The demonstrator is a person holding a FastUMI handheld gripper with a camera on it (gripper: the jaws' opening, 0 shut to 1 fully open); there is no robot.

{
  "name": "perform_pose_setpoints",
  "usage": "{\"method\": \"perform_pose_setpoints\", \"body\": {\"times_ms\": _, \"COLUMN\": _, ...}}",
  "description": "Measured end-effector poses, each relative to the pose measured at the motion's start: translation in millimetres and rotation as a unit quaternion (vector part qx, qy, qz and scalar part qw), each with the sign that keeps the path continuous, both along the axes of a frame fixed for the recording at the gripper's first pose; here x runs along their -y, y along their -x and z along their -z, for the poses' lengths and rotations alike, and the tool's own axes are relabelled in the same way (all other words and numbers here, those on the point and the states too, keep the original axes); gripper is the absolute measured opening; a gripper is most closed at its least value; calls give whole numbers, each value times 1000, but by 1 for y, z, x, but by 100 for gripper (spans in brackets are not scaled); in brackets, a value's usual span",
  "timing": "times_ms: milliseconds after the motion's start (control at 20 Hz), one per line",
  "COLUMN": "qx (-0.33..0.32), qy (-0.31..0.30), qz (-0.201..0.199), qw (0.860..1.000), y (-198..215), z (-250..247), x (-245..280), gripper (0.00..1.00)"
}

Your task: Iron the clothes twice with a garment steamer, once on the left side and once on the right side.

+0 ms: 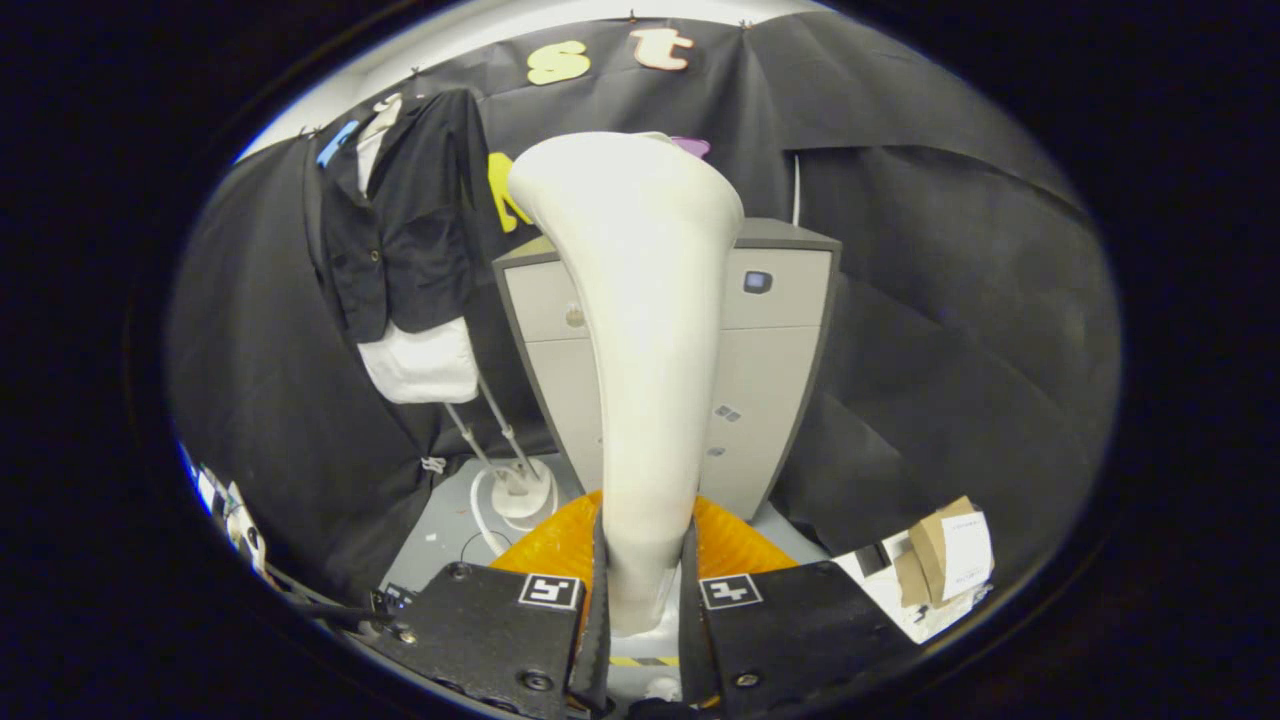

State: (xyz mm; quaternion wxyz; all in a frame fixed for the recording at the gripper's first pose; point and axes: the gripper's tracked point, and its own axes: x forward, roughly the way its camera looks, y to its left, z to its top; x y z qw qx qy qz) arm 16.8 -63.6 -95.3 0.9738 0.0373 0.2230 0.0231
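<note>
A white garment steamer head (640,330) rises from between my fingers, its narrow handle clamped by both pads and its wide nozzle end up and away from me. My gripper (643,600) is shut on that handle. Beyond and to the left hangs a black jacket (410,215) over a white shirt (420,365) on a hanger by the booth wall. Its two thin poles lead down to a white steamer base (520,490) on the floor, with a white hose looping beside it.
A grey cabinet with drawers (770,360) stands straight behind the steamer head. An orange ribbed object (560,545) lies on the floor just past my fingers. A cardboard box and papers (950,555) sit at the right.
</note>
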Motion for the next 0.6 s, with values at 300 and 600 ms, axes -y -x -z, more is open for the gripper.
{"method": "perform_pose_setpoints", "body": {"times_ms": 300, "qx": -8, "qy": -14, "qz": 17, "qw": 1000, "y": 7, "z": 8, "x": 23, "gripper": 30}}
{"method": "perform_pose_setpoints", "body": {"times_ms": 600, "qx": -16, "qy": -10, "qz": 19, "qw": 1000, "y": 5, "z": 15, "x": 35, "gripper": 31}}
